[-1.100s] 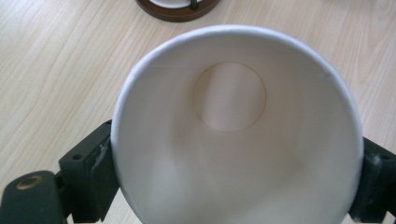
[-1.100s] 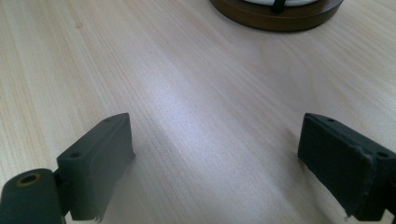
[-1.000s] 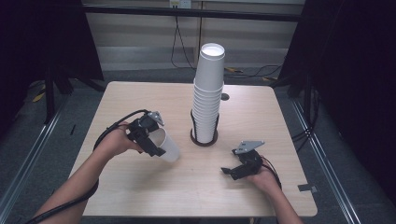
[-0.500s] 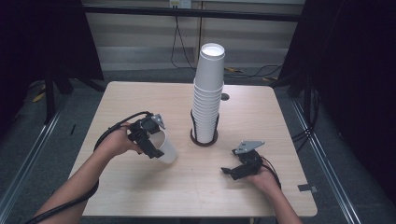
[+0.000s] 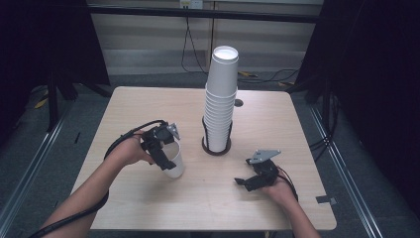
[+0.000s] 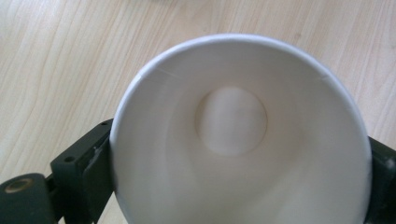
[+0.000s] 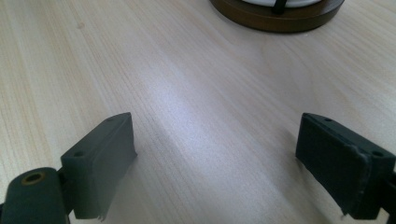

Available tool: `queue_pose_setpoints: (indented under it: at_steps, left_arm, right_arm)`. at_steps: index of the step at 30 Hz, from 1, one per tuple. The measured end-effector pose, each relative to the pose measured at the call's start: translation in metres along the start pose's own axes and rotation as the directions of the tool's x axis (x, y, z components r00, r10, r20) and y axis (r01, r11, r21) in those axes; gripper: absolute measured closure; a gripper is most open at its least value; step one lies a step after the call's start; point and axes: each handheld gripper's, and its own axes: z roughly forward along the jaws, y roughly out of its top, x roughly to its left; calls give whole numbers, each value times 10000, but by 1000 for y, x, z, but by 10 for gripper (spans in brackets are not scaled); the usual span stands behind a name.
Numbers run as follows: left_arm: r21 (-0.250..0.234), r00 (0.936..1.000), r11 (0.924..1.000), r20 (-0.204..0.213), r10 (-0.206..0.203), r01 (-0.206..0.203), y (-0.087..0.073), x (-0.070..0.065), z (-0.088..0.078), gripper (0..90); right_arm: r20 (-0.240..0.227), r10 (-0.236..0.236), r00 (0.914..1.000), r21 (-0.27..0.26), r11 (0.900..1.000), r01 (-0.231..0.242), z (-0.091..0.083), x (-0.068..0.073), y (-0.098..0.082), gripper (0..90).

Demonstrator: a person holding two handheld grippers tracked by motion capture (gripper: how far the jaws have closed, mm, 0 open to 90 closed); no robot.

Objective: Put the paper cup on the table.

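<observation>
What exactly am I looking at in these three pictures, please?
A person sits at a wooden table with a hand-held two-jaw gripper in each hand. One camera looks down from above; the other two ride on the grippers. The left gripper has a single white paper cup between its jaws, which have just been opening. The right gripper rests near the table, open with nothing between its jaws, which have just closed a little. A tall stack of cups stands in a dark round holder.

Each black hand-held gripper [image 5: 159, 148] carries a grey 3-cornered plate, 2 screw-holed jaws and a trailing black cable.
</observation>
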Motion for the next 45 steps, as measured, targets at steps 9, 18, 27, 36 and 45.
queue_pose_setpoints:
  at_steps: [9, 18, 27, 36, 45]
  left_arm:
    - [-244, 9999, 9997, 161, -37, 41, -2, 1, 3, 60]
    - [-627, 9996, 9980, 255, -74, 90, -8, -2, 8, 32]
    - [-1069, 9987, 9935, 338, -369, 403, -18, -2, 13, 25]
    - [-1300, 9973, 9891, 328, -657, 694, -31, -2, 14, 18]
    - [-1863, 9918, 9743, 395, -1212, 1265, -51, 0, 13, 11]
  right_arm:
    - [11, 18, 10000, -4, 10000, -18, 0, 0, 0, 116]
    - [1, 8, 10000, -10, 10000, -8, 0, 0, 0, 120]
    - [-13, 3, 10000, -18, 10000, -4, 0, 0, 0, 122]
    - [-17, 5, 10000, -17, 10000, -5, 0, 0, 0, 124]
    - [-17, 3, 10000, -22, 10000, -3, 0, 0, 0, 125]
